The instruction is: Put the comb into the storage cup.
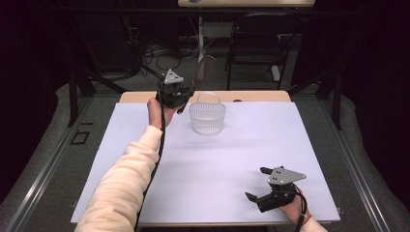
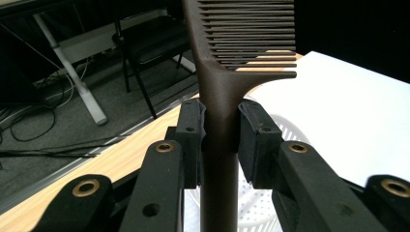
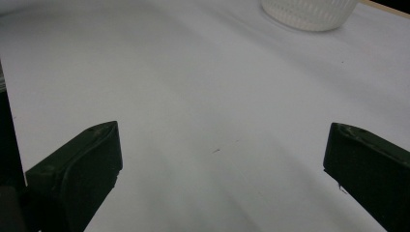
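Jaws of the left gripper (image 2: 220,140) are clamping a dark comb (image 2: 227,72), seemingly hanging upright over the white basket (image 1: 207,117) at upper centre; the right gripper (image 1: 256,186) is resting wide open, empty, lower right.

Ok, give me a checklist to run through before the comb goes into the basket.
1. Grip on the comb: ok. The left gripper has both pads pressed on its handle, just below the teeth.
2. Comb's attitude: ok. It stands roughly upright between the jaws, teeth end up.
3. Basket under the comb: cannot tell. The left gripper view shows it just beyond and below the jaws; exact alignment is unclear.
4. Basket has room: cannot tell. The part of its floor in view looks bare; the rest is hidden.
5. Right gripper out of the way: ok. It is open, low over the white sheet, well apart from the basket.
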Available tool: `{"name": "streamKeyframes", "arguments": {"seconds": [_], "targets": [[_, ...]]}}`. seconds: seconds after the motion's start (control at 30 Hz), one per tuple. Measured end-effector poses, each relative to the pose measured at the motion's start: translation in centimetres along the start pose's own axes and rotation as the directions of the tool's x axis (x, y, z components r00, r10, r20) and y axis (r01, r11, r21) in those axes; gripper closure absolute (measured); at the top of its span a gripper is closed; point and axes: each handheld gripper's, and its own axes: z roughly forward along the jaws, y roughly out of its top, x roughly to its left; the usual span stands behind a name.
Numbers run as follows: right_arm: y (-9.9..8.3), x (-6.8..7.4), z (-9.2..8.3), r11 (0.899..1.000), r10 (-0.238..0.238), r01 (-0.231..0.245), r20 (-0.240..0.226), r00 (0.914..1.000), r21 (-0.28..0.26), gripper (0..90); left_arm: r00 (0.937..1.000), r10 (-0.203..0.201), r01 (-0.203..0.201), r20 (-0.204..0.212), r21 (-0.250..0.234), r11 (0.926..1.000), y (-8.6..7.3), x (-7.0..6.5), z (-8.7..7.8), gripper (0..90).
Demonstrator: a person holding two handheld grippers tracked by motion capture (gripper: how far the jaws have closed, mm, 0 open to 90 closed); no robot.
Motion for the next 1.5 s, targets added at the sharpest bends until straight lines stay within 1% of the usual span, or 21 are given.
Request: {"name": "streamKeyframes", "arguments": {"seconds": [0.17, 0.27, 0.4, 0.7, 1.0, 1.07, 1.2, 1.33, 1.43, 1.5], "targets": [[0.0, 0.0, 0.0, 1.0, 0.0, 0.0, 0.0, 1.0, -0.001, 0.0, 1.0, -0.006, 0.006, 0.001, -0.012, 0.9999, 0.3, -0.1, 0.4, 72.4], [0.0, 0.0, 0.0, 1.0, 0.002, -0.002, -0.002, 1.0, -0.001, 0.0, 0.9999, 0.011, -0.011, -0.007, -0.028, 0.9996, 0.5, -0.2, 0.4, 72.4], [0.0, 0.1, 0.0, 1.0, 0.002, -0.002, -0.004, 1.0, 0.001, 0.0, 0.9998, 0.015, -0.016, -0.015, -0.04, 0.9991, 0.8, -0.3, 0.5, 72.4], [0.0, 0.0, 0.0, 1.0, 0.001, -0.001, -0.005, 1.0, -0.004, 0.0, 0.9999, 0.013, -0.014, -0.004, -0.058, 0.9982, 1.2, -0.3, 1.1, 72.4], [0.0, 0.0, -0.1, 1.0, 0.005, -0.005, -0.004, 1.0, -0.004, 0.0, 0.9999, 0.014, -0.014, -0.001, -0.084, 0.9964, 1.5, -0.6, 1.8, 72.4], [0.0, 0.0, -0.1, 1.0, 0.006, -0.006, -0.005, 1.0, -0.006, 0.0, 0.9999, 0.012, -0.012, 0.003, -0.095, 0.9954, 1.5, -0.7, 1.9, 72.4], [0.0, 0.0, -0.1, 1.0, 0.005, -0.005, -0.005, 1.0, -0.007, 0.0, 0.9999, 0.015, -0.014, 0.007, -0.1, 0.9949, 1.5, -0.9, 2.3, 72.4], [0.0, 0.0, -0.1, 1.0, 0.005, -0.005, -0.005, 1.0, -0.007, 0.0, 0.9999, 0.015, -0.015, 0.001, -0.111, 0.9937, 1.4, -0.9, 2.6, 72.4], [0.0, 0.0, -0.1, 1.0, 0.004, -0.004, -0.005, 1.0, -0.008, 0.0, 1.0, 0.009, -0.008, 0.004, -0.125, 0.9922, 1.3, -0.9, 2.7, 72.4], [0.0, 0.0, -0.1, 1.0, 0.004, -0.004, -0.005, 1.0, -0.007, 0.0, 0.9999, 0.006, -0.004, 0.014, -0.136, 0.9907, 1.1, -0.8, 2.9, 72.4]]}}
